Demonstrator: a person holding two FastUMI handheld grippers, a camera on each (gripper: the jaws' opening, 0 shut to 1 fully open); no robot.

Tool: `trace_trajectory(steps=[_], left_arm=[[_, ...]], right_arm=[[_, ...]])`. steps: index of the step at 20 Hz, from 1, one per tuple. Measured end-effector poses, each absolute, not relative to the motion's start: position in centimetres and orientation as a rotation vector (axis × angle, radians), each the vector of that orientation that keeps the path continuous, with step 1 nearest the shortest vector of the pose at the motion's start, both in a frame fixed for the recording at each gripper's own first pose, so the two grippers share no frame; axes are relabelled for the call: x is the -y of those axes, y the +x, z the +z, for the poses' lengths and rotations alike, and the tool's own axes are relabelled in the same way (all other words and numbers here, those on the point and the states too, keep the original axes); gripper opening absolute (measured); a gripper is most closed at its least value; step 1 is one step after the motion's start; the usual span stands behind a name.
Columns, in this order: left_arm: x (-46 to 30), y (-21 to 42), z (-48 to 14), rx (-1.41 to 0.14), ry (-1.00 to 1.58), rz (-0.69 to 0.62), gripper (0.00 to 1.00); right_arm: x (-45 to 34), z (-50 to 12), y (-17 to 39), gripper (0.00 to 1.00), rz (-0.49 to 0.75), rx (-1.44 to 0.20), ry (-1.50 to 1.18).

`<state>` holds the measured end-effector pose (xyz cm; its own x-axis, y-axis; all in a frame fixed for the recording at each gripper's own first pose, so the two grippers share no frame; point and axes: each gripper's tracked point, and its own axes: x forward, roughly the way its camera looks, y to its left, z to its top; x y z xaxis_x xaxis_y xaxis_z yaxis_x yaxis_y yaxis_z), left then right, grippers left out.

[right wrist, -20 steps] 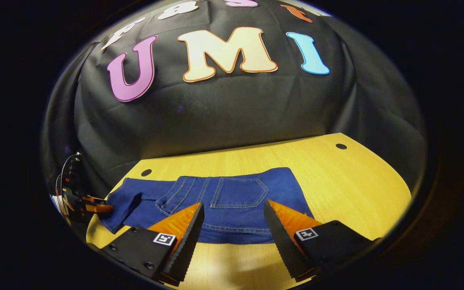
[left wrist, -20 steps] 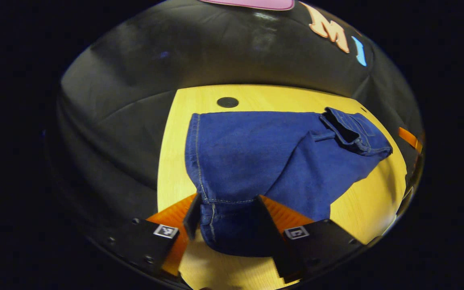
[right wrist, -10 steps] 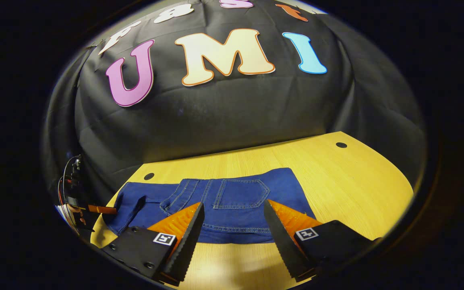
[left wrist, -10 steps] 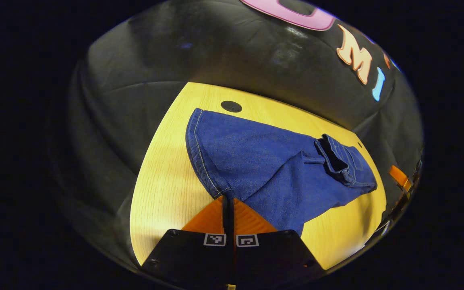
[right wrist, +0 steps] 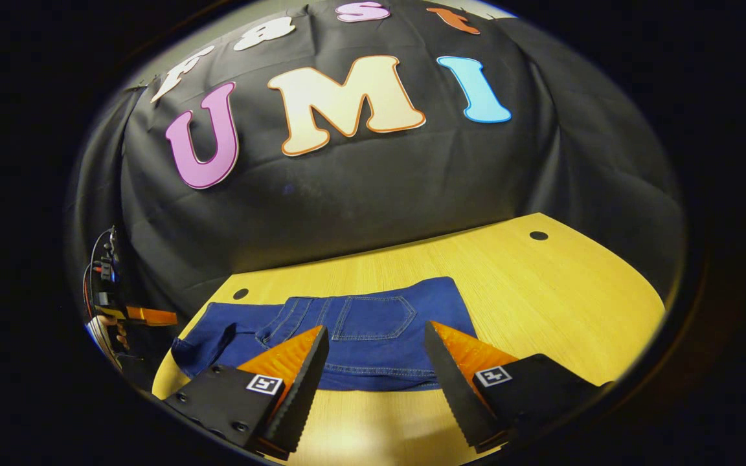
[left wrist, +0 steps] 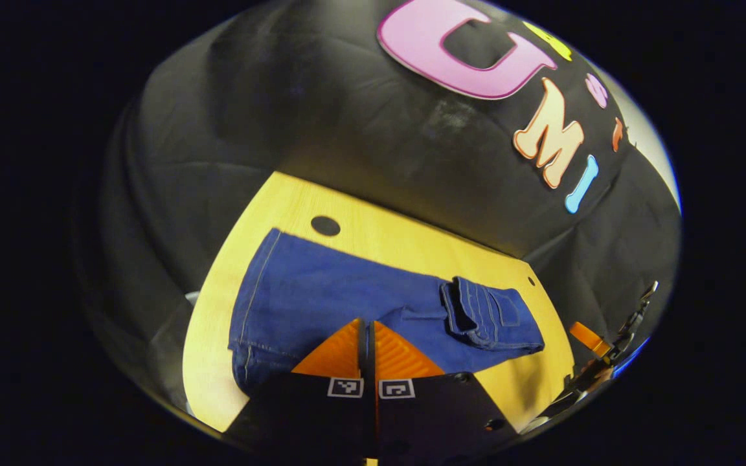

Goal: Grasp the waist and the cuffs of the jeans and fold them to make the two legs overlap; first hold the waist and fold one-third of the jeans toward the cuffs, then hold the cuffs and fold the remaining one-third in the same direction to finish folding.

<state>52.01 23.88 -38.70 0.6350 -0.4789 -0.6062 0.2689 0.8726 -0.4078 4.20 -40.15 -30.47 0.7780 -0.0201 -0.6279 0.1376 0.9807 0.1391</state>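
The jeans [right wrist: 347, 336] lie on the table [right wrist: 541, 291], waist third already folded over. Left hand-held gripper [left wrist: 368, 330]: fingers together above the cuff end; whether cloth is pinched cannot be told. Right hand-held gripper [right wrist: 376, 362]: fingers apart, near the jeans' folded edge. Step in hand: final cuff fold. Next: carry the cuffs over the folded waist.

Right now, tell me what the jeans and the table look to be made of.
The jeans: blue denim, matte, woven texture with pale contrast stitching along the seams and pocket. The table: light wood or wood-look laminate, going by the fine straight grain lines; smooth with a soft sheen. Which of the two, I cannot tell.
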Motion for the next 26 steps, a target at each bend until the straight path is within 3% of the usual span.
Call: trace_trajectory(steps=[7, 11, 12, 13, 21, 26], left_arm=[[-28.7, 50.6, -40.4, -0.837, -0.241, -0.333, 0.00], [-31.3, 49.9, -41.5, -0.866, -0.119, -0.320, 0.77], [-31.5, 50.0, -42.2, -0.878, -0.089, -0.321, 0.83], [-31.8, 49.7, -42.8, -0.894, -0.071, -0.322, 1.00], [-33.4, 49.4, -47.3, -1.004, 0.055, -0.298, 0.97], [-32.4, 48.8, -47.7, -1.047, 0.200, -0.405, 0.95]], right_arm=[[41.6, -30.8, 3.8, 0.92, -0.096, -0.696, 0.180], [40.4, -31.8, 3.7, 0.92, -0.085, -0.715, 0.184], [40.2, -32.0, 3.7, 0.92, -0.084, -0.722, 0.187], [40.0, -32.2, 3.7, 0.92, -0.085, -0.725, 0.188], [39.9, -32.8, 3.6, 0.92, -0.114, -0.738, 0.176], [39.0, -33.7, 3.3, 0.92, -0.105, -0.757, 0.171]])
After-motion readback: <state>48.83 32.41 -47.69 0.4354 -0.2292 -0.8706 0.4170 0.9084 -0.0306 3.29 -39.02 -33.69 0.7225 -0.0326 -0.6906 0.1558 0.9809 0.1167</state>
